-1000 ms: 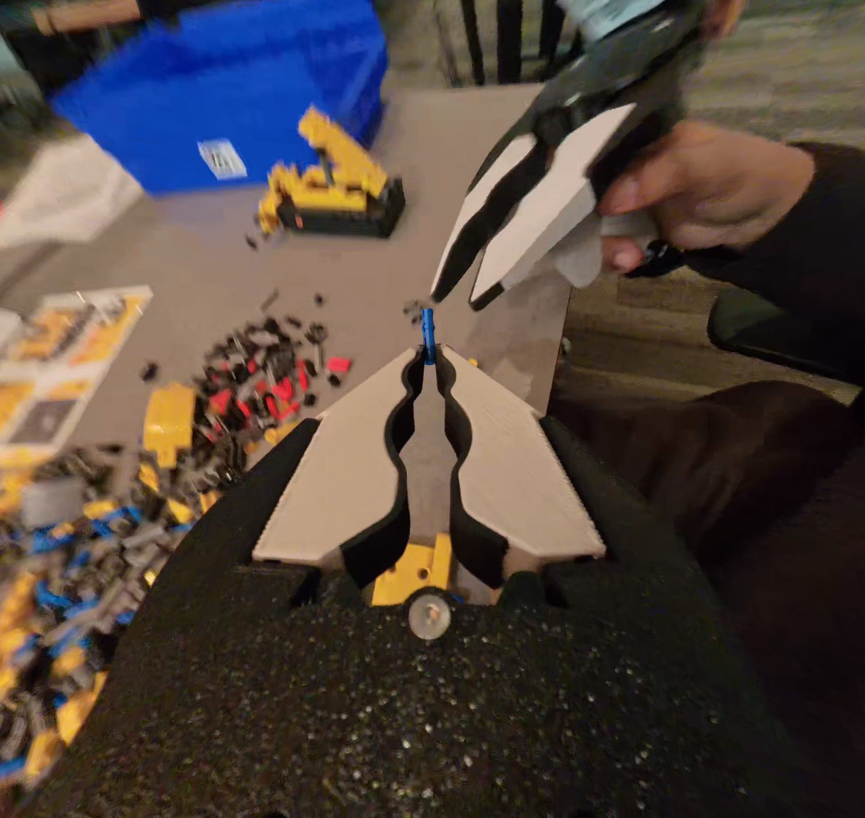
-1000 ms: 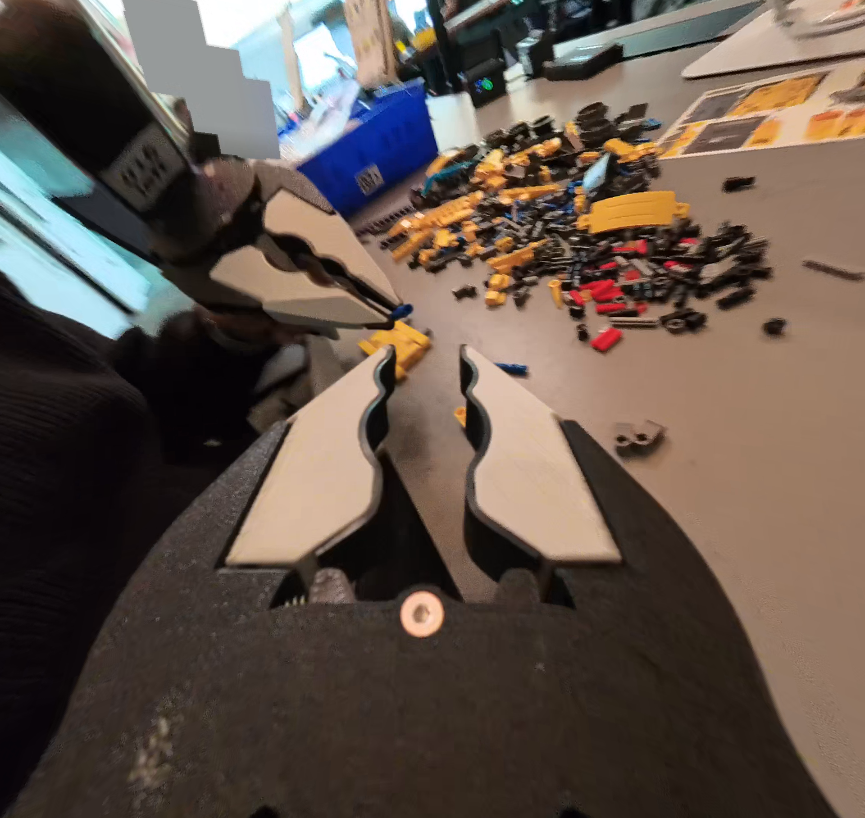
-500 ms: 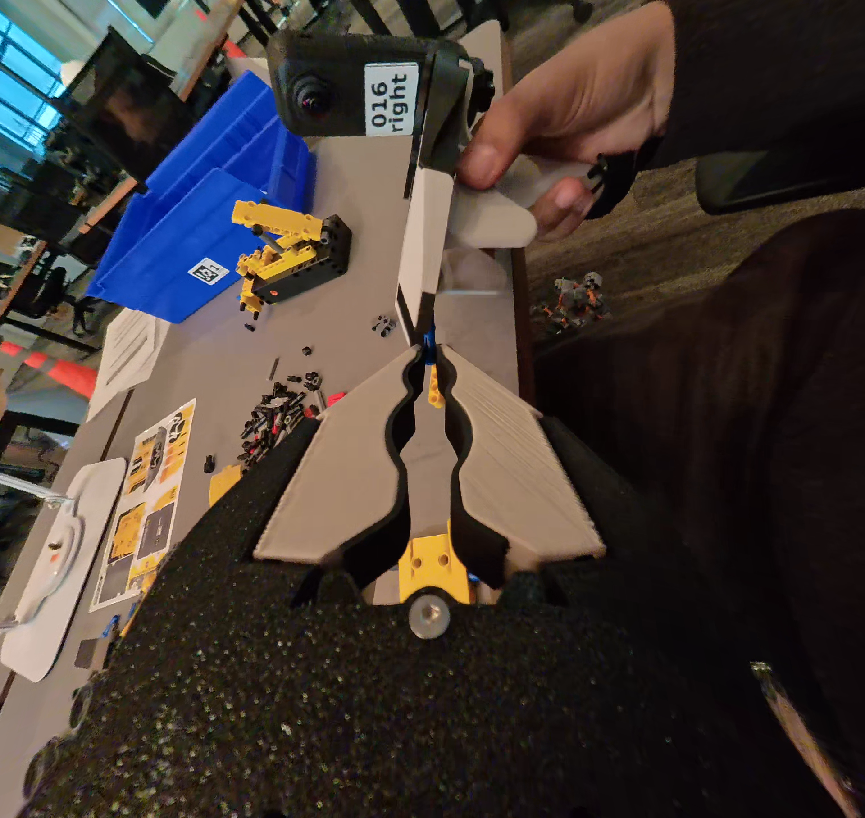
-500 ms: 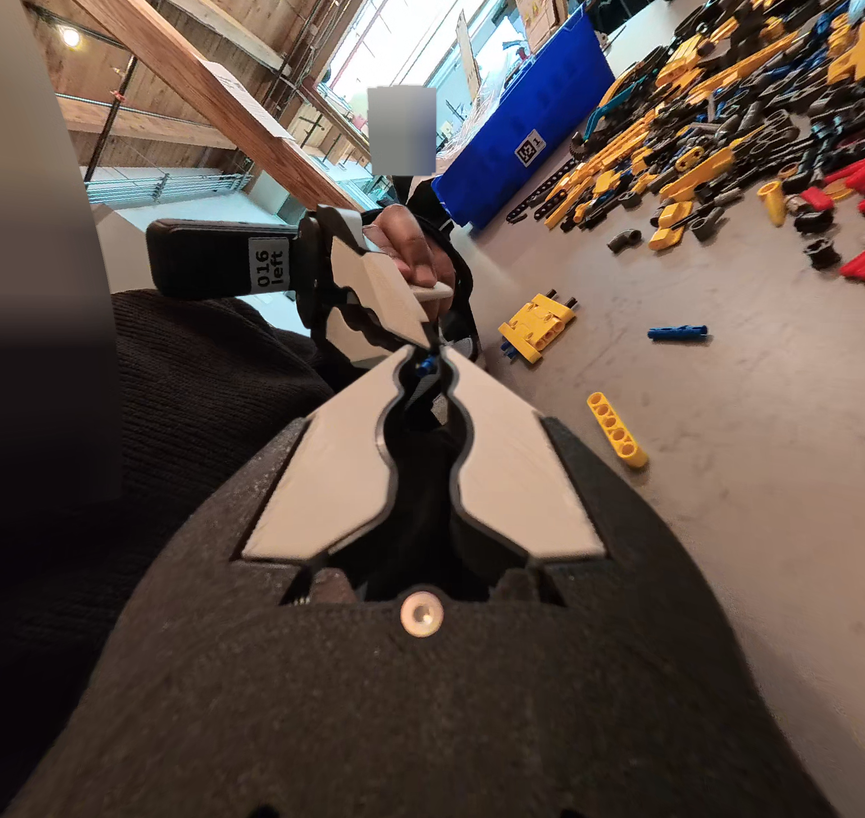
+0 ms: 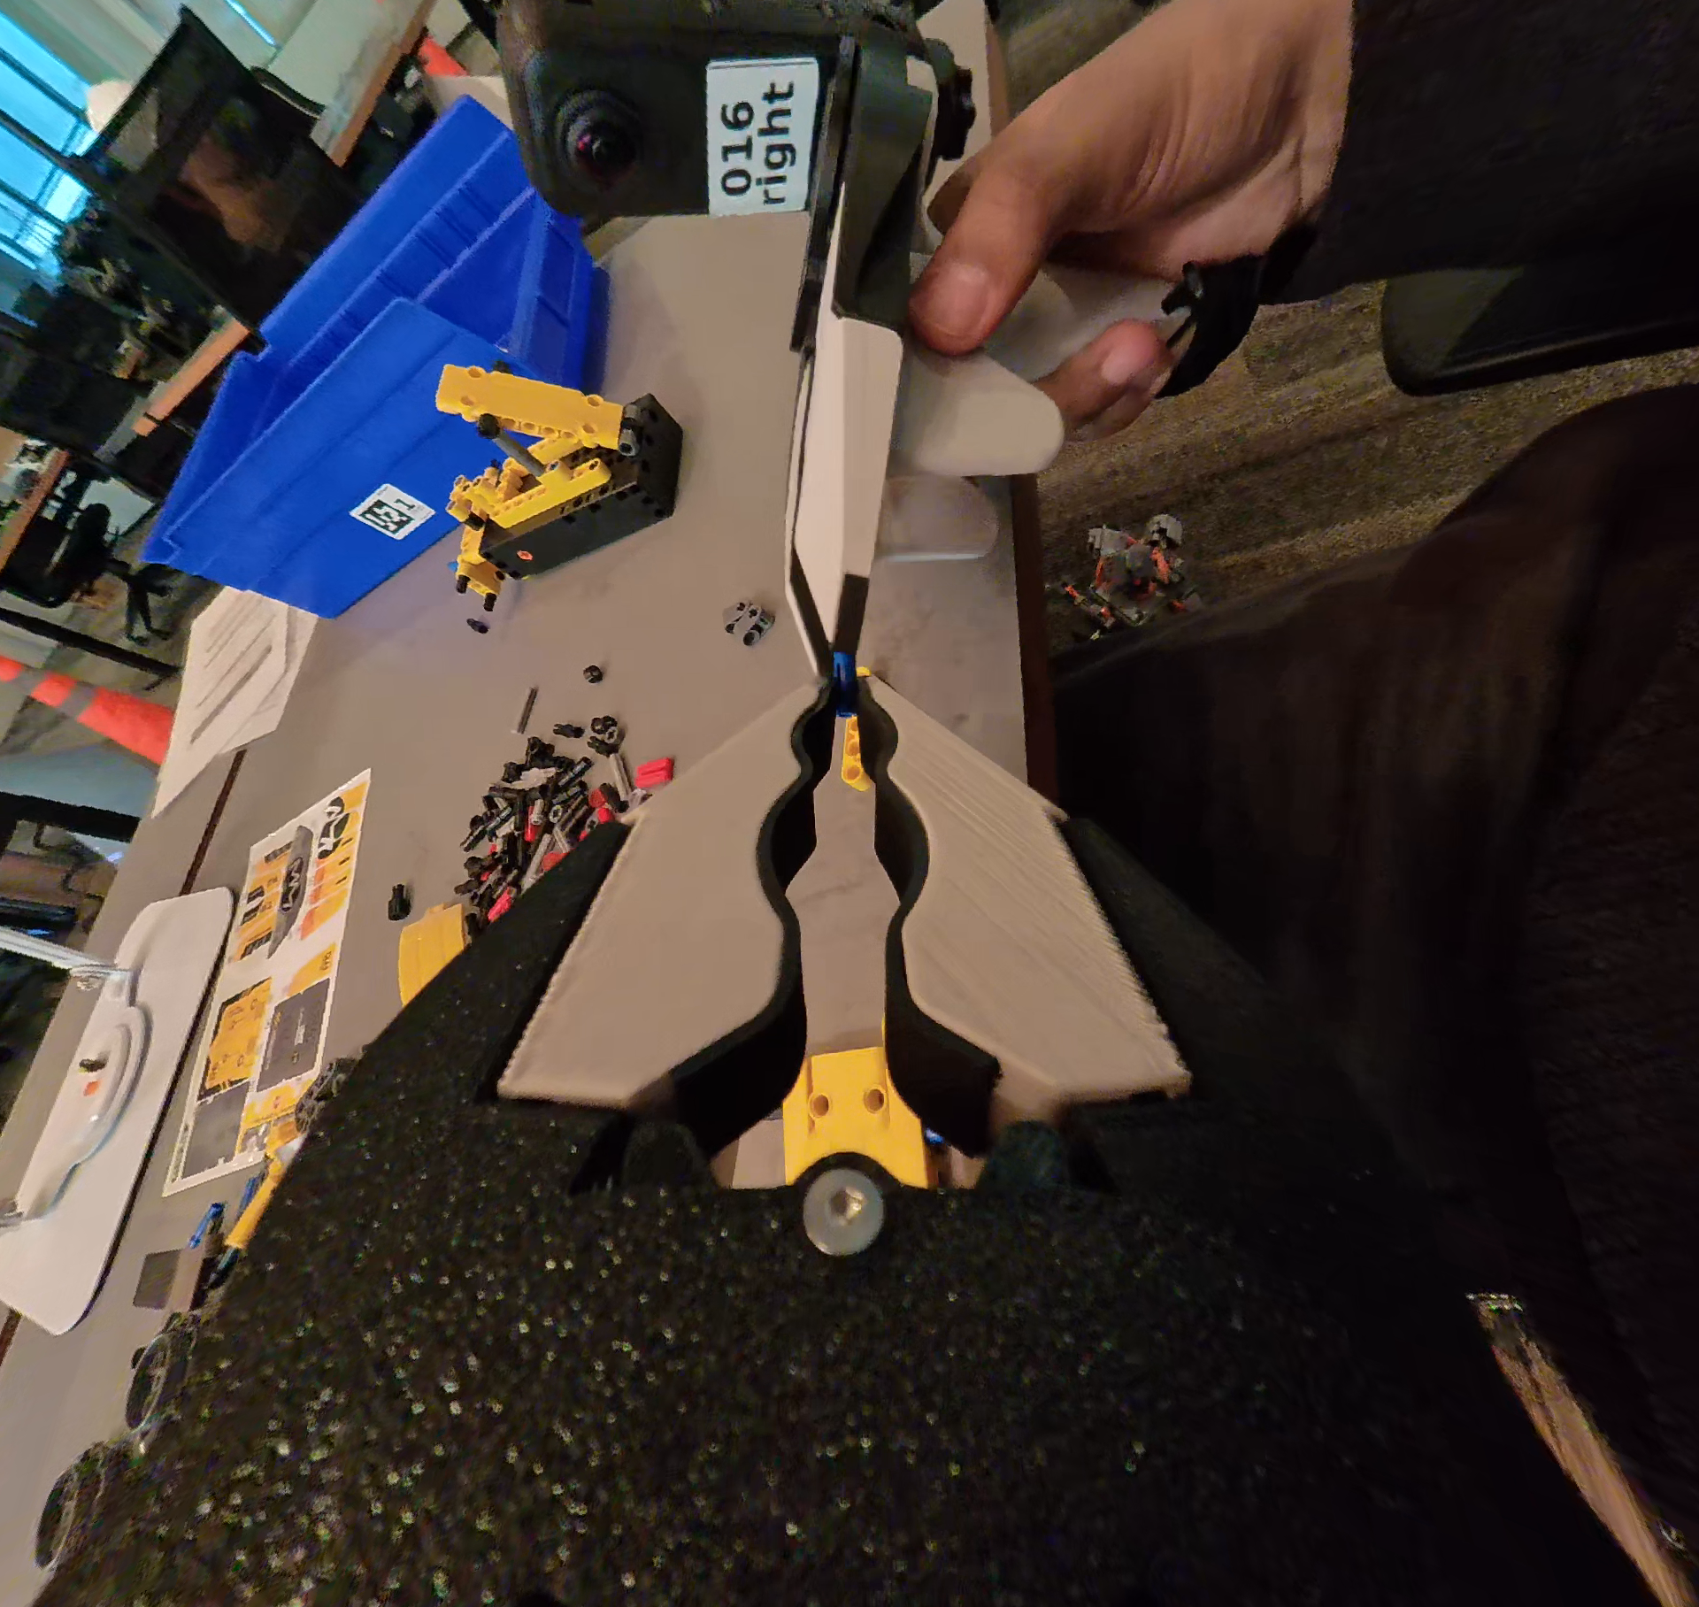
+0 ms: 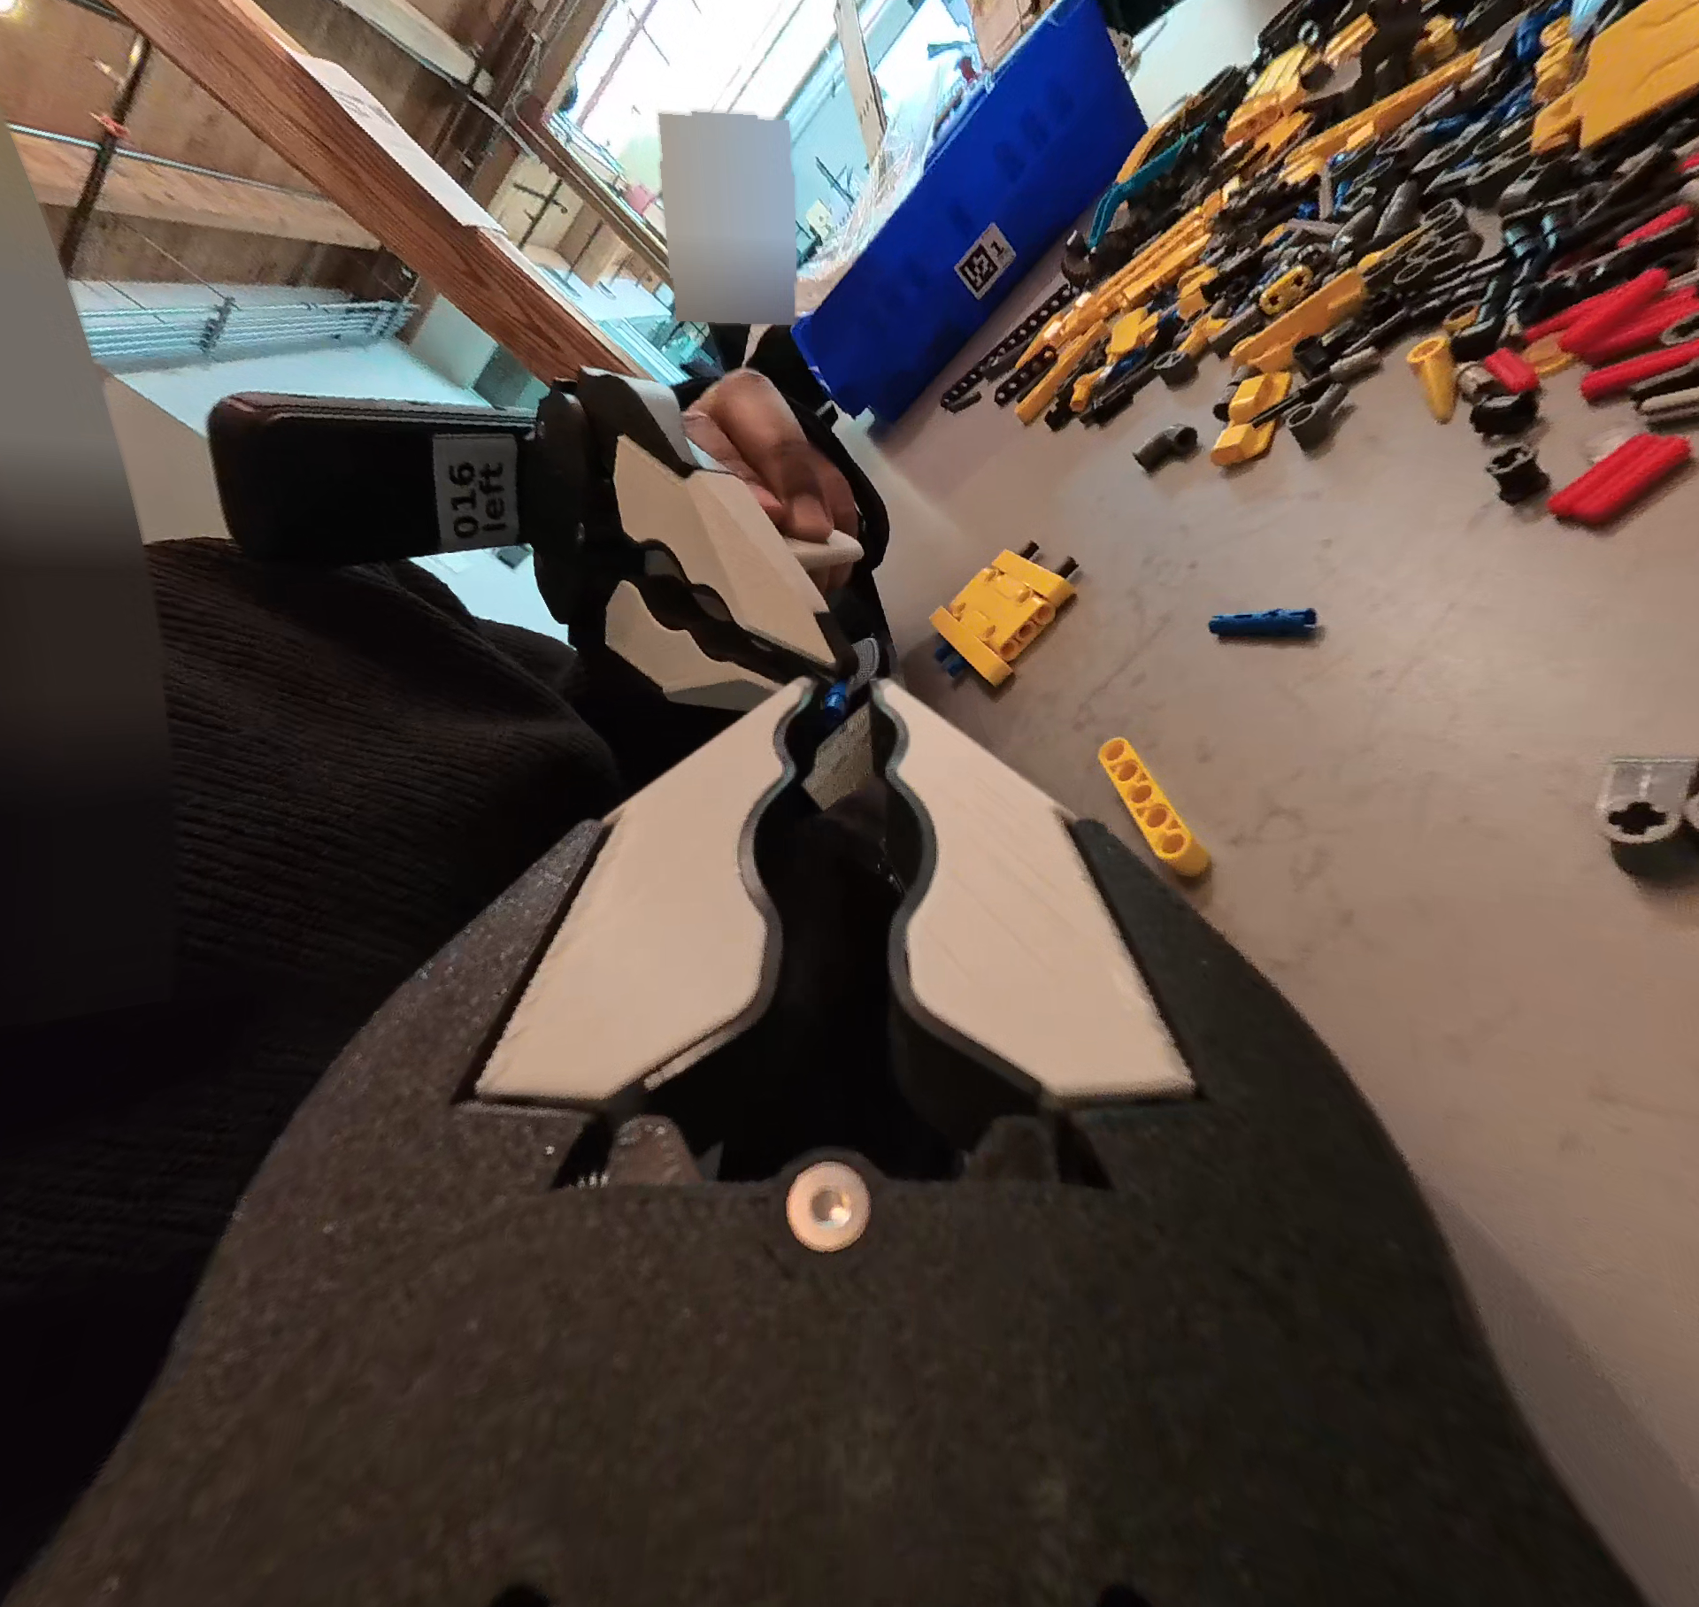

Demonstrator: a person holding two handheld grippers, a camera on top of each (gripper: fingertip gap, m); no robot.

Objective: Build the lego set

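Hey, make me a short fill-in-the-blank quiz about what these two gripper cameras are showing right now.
1. Both grippers, left gripper and right gripper, pinch one small ____ plastic pin tip to tip.
2. The large plastic storage bin on the grey table is ____.
3. The short five-hole plastic beam lying alone is ____.
4. The long ribbed plastic pieces are ____.

Missing words: blue; blue; yellow; red

My left gripper (image 5: 841,703) had pale grey fingers edged in black, pinching a blue pin (image 5: 840,673). At upper left, a blue bin (image 5: 368,423); beside it, a yellow-and-black model (image 5: 561,483).
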